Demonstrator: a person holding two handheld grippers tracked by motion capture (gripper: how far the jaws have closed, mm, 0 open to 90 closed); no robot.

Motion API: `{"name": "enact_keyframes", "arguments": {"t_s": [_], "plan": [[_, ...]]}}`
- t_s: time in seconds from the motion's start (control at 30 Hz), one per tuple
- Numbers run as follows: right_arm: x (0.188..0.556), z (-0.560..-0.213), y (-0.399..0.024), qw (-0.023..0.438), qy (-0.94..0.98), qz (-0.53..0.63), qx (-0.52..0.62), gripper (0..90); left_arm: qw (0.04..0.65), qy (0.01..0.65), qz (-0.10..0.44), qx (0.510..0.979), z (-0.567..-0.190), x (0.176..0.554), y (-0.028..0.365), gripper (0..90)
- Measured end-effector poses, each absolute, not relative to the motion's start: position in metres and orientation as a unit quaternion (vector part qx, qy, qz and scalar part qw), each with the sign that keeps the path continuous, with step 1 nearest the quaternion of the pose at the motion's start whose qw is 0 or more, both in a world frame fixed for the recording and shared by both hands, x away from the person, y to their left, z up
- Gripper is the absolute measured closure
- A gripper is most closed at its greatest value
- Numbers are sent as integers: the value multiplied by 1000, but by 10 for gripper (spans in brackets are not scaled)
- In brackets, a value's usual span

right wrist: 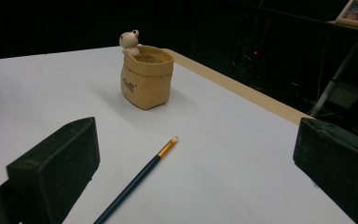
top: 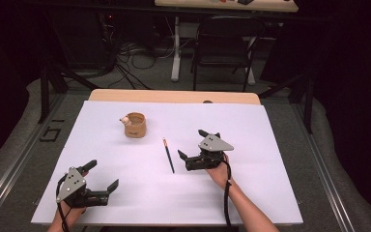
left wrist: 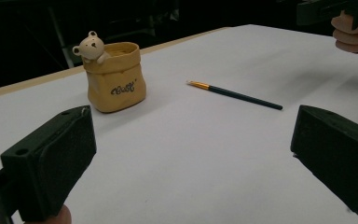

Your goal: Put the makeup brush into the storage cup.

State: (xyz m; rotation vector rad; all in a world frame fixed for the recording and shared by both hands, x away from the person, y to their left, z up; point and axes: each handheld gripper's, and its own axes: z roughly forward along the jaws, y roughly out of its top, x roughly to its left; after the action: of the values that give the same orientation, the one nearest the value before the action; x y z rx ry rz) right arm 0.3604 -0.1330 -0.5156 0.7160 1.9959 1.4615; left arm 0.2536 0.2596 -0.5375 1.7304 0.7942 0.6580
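Left tongs (top: 107, 176) apart, empty, near counter (top: 270, 193) front-left corner. Right tongs (top: 192, 144) apart, just beside pencil (top: 168, 155), mid-counter, flat, long axis front-to-back, gold eraser end toward far edge. Bear pot (top: 135, 124) beyond, upright.

Pencil (top: 168, 155): dark green/black shaft, gold ferrule, pale eraser tip. Lies flat on the white worktop (top: 125, 203), eraser end pointing away from the person, shaft angled slightly.

Holder pot (top: 135, 125): tan, sack-shaped, dark lettering on the front, small cream bear figure on the rim. Upright, looks empty. Sits far-left of the pencil, apart from it, no contact.
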Motion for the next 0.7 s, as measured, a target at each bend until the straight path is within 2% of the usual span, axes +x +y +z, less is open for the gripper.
{"name": "enact_keyframes", "arguments": {"t_s": [0.7], "plan": [[387,-523,-105,271,749,531,290,0,535,334,277,725,-537,253,260,0]]}}
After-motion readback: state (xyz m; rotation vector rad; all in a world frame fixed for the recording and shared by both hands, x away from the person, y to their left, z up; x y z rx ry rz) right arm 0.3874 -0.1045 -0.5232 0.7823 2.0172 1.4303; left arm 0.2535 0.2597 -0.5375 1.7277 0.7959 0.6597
